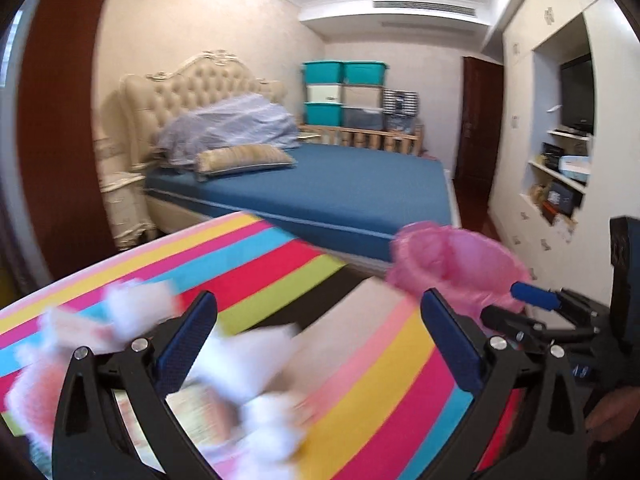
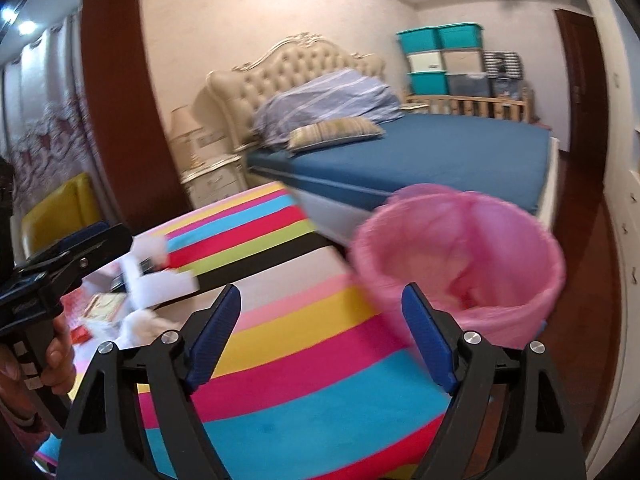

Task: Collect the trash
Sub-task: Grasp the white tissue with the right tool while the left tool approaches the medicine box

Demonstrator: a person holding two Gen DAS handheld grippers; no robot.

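At the bottom of the left wrist view the left gripper (image 1: 320, 340) stands spread wide with nothing between its fingers, hanging over a blurred heap of trash (image 1: 240, 384) in the lower left of the frame: white crumpled tissues and what look like printed wrappers or cards, lying on a striped tablecloth (image 1: 360, 380). The heap is too smeared to count; at least four or five pieces seem to be there. In the right wrist view the right gripper (image 2: 320, 340) is also released and empty, over bare stripes at the bottom centre, with the same trash (image 2: 140, 280) at the left edge beside the other tool. Judging by looks, the scraps are very light, soft and easily crushed, so a pinch across the bulk of a tissue wad should hold it, while the flat cards may slide on the cloth and are better taken at a raised edge. One bin lined with a pink bag (image 2: 460, 252) stands just past the cloth's far right edge, its mouth open; the thin liner is floppy and could snag. Farther back is one bed (image 2: 420, 156) with a blue sheet and two pillows, and in the upper right six stacked storage boxes (image 2: 444, 60).
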